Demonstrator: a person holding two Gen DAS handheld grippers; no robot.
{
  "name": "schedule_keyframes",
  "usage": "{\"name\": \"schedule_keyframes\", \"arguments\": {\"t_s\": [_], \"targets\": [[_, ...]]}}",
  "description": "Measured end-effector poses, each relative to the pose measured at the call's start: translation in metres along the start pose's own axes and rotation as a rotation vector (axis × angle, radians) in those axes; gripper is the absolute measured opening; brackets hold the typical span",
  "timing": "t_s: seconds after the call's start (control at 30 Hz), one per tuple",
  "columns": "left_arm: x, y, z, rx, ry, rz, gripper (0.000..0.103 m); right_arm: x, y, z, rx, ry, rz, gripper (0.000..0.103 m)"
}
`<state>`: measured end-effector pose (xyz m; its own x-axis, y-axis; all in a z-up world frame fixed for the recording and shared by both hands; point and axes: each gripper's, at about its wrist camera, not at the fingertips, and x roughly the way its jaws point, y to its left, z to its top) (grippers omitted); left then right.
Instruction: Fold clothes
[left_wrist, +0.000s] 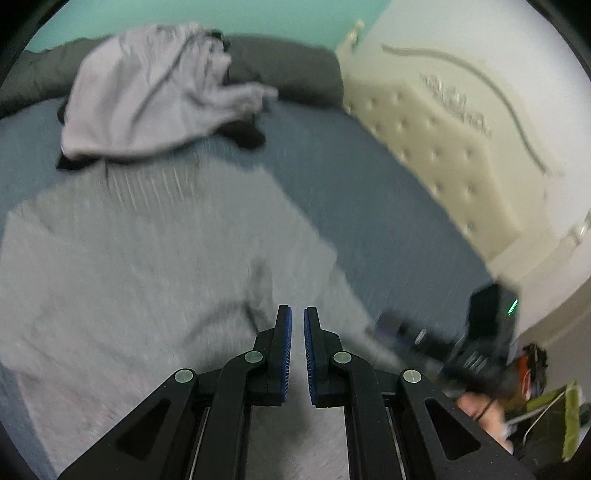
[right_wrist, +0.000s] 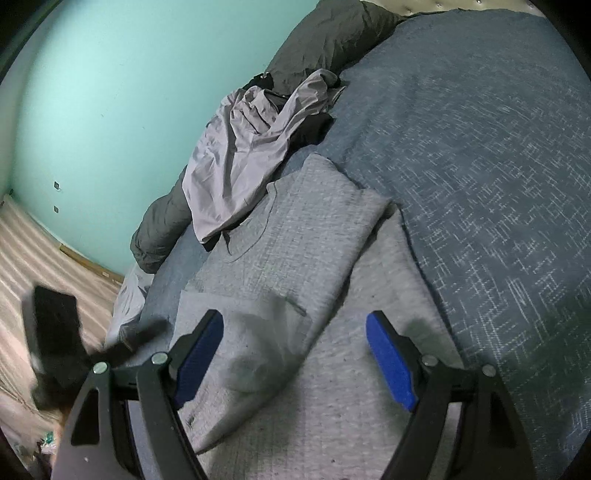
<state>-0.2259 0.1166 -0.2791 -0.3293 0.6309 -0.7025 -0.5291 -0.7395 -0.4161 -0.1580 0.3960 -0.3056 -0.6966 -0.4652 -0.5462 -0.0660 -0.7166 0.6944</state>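
A light grey knit sweater (left_wrist: 129, 258) lies flat on the blue bedspread (left_wrist: 369, 192). My left gripper (left_wrist: 297, 314) hovers over its edge, shut to a thin slit with nothing between the pads. In the right wrist view the same sweater (right_wrist: 295, 229) has one side folded over its body, and a sleeve (right_wrist: 258, 350) lies across the lower part. My right gripper (right_wrist: 295, 317) stands wide open just above that sleeve, holding nothing. Each gripper shows as a dark blur in the other's view: the right gripper (left_wrist: 391, 326) and the left gripper (right_wrist: 140, 332).
A crumpled pale grey garment (right_wrist: 240, 158) lies over dark clothes by the sweater's collar. A dark grey duvet (left_wrist: 288, 70) lines the teal wall side. A cream tufted headboard (left_wrist: 443, 140) bounds the bed. Bare bedspread (right_wrist: 480, 184) stretches to the right. Striped floor (right_wrist: 22, 258) lies beyond the edge.
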Motion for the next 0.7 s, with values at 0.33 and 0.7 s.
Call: {"name": "schedule_keyframes", "arguments": {"t_s": [0.33,0.7], "targets": [[-0.001,0.031,-0.046,-0.023,0.055,0.06,0.008,0.013,0.0,-0.003,0.006,0.059,0.033,0.081],[-0.051,0.121,-0.084,-0.165,0.033,0.19,0.008,0.06,0.045,-0.022,-0.118,0.177,0.022,0.081]]}}
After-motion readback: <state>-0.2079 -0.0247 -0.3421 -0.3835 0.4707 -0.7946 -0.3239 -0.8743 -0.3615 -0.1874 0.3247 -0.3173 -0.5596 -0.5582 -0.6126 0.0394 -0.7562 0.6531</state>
